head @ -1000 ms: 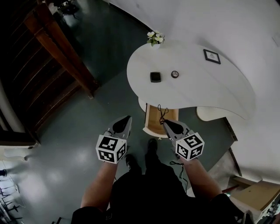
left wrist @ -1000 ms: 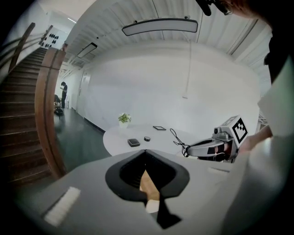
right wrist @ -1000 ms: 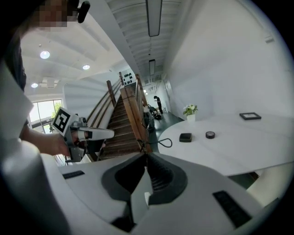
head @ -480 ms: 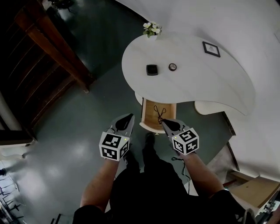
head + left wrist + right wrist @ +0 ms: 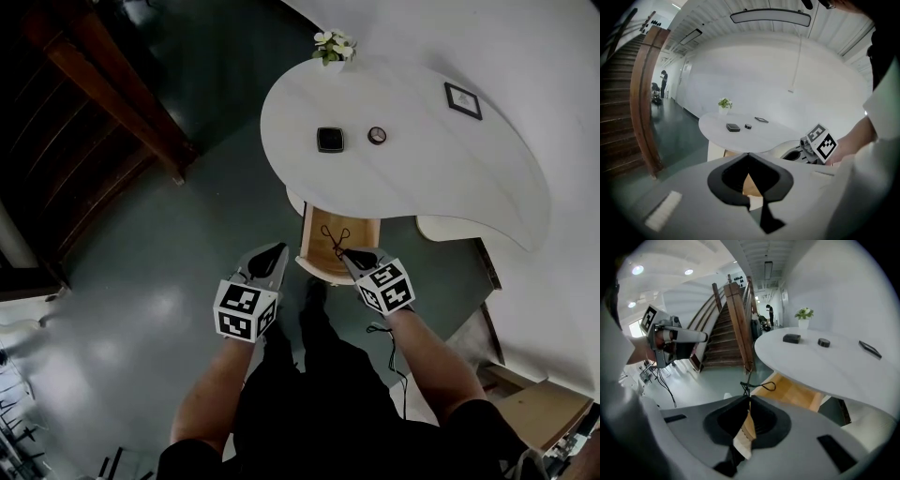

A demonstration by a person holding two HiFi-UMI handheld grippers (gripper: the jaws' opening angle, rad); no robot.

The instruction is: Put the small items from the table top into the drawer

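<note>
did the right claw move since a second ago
Yes. The right claw, shut on the black cord, has shifted forward and left, closer to the open drawer.

One white table [image 5: 441, 178]. On top: one black square item [image 5: 330, 139], one small round item [image 5: 377, 135] right of it, one framed picture [image 5: 463, 100] far right, one flower pot [image 5: 333, 45] at the far edge. One open drawer [image 5: 363, 234] near. One black cord [image 5: 333, 234]. Two grippers: left gripper [image 5: 278, 247], right gripper [image 5: 345, 253].
</note>
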